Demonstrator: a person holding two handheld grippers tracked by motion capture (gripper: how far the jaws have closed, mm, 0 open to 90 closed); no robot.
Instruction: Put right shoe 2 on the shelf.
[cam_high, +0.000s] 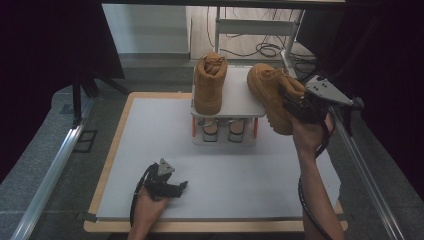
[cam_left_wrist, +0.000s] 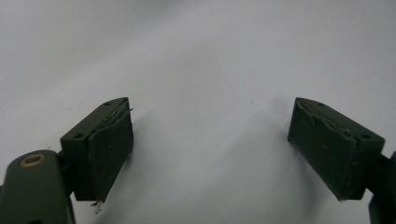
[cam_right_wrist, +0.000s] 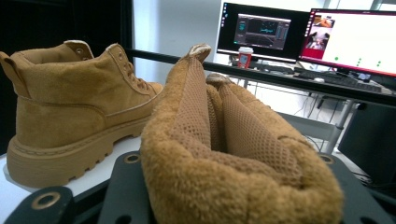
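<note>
Right gripper (cam_high: 295, 106) clamps 1 tan boot's (cam_high: 272, 95) collar, seemingly lifted beside the rack (cam_high: 235, 100); left gripper (cam_high: 181, 187) rests wide open, empty, on the table (cam_high: 150, 130)

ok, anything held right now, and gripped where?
The right gripper holds a tan boot by the padded collar at its heel, lifted beside the white rack. The left gripper is open, holding nothing.

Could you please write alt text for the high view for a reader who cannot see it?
The right gripper holds a tan boot tilted beside a small white rack, where its mate stands upright. The left gripper rests open on the table.
</note>
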